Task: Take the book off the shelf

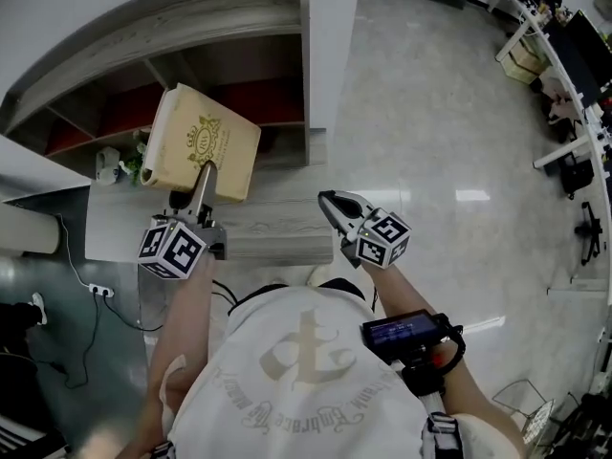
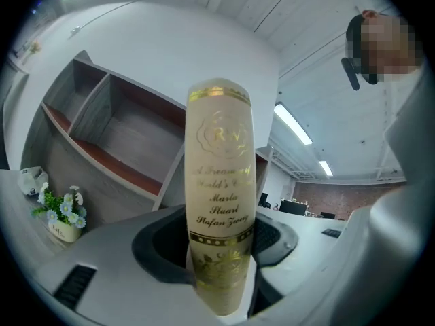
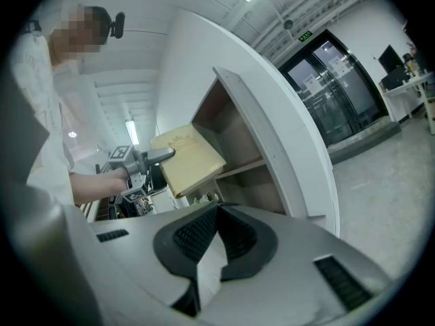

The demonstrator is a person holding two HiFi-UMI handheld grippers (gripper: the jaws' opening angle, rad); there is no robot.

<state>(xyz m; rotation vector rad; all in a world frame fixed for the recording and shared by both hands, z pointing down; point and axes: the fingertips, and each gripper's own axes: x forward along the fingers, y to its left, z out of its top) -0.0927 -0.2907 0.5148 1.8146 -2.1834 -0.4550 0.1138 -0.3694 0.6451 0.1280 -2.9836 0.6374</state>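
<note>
A cream book (image 1: 201, 142) with gold print is out of the grey curved shelf (image 1: 239, 84) and hangs tilted in front of it. My left gripper (image 1: 204, 172) is shut on its lower edge. In the left gripper view the book's spine (image 2: 221, 182) stands upright between the two dark pads, with the shelf's bare compartments (image 2: 115, 134) behind it. My right gripper (image 1: 328, 202) hovers to the right of the book, apart from it, jaws together and holding nothing. In the right gripper view, past the right gripper (image 3: 207, 250), I see the book (image 3: 187, 158) beside the shelf (image 3: 251, 148).
A small pot of flowers (image 1: 120, 165) stands on the grey ledge (image 1: 268, 228) left of the book. A power strip (image 1: 96, 290) with a cable lies on the floor at the left. Desks (image 1: 564, 55) line the far right. Glass doors (image 3: 333, 94) stand beyond the shelf.
</note>
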